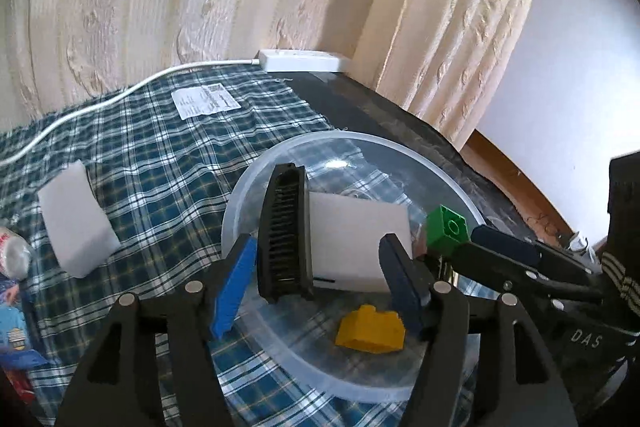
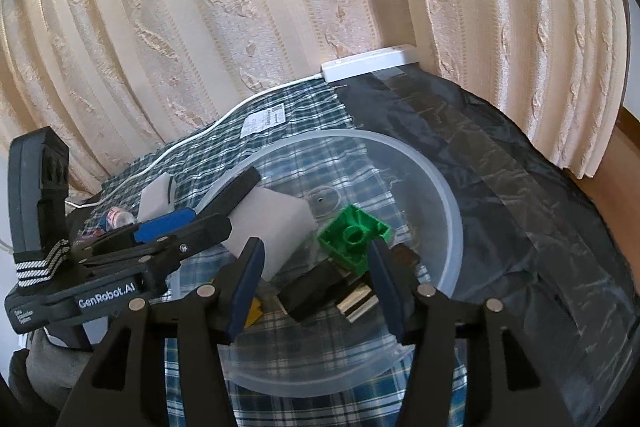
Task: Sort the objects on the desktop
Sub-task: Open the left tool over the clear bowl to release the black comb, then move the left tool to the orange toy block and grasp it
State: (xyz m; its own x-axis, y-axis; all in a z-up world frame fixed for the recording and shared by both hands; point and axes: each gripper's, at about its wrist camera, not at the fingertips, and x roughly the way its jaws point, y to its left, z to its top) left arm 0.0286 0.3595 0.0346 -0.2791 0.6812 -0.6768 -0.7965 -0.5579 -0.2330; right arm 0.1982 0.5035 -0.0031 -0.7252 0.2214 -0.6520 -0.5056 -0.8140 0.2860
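A clear plastic bowl [image 1: 400, 147] [image 2: 442, 187] sits on the plaid cloth. In it lie a white sponge block [image 1: 356, 239] [image 2: 276, 223], a yellow brick [image 1: 370, 333], a green brick [image 1: 446, 230] [image 2: 354, 235] and a black-and-metal piece [image 2: 320, 287]. A black ribbed comb-like piece [image 1: 284, 239] stands tilted against the sponge, between the fingers of my left gripper [image 1: 316, 285], whose pads do not press it. My right gripper [image 2: 316, 289] [image 1: 468, 247] hangs open over the bowl. The green brick rests tilted just beyond its tips, free of the pads.
A second white sponge [image 1: 76, 223] lies on the cloth left of the bowl. A bottle [image 1: 12, 251] and blue packets [image 1: 16, 331] lie at the far left. A white power strip [image 1: 304, 61] [image 2: 372, 63] with its cord runs along the curtain. Black sheeting [image 2: 520, 187] covers the table's right side.
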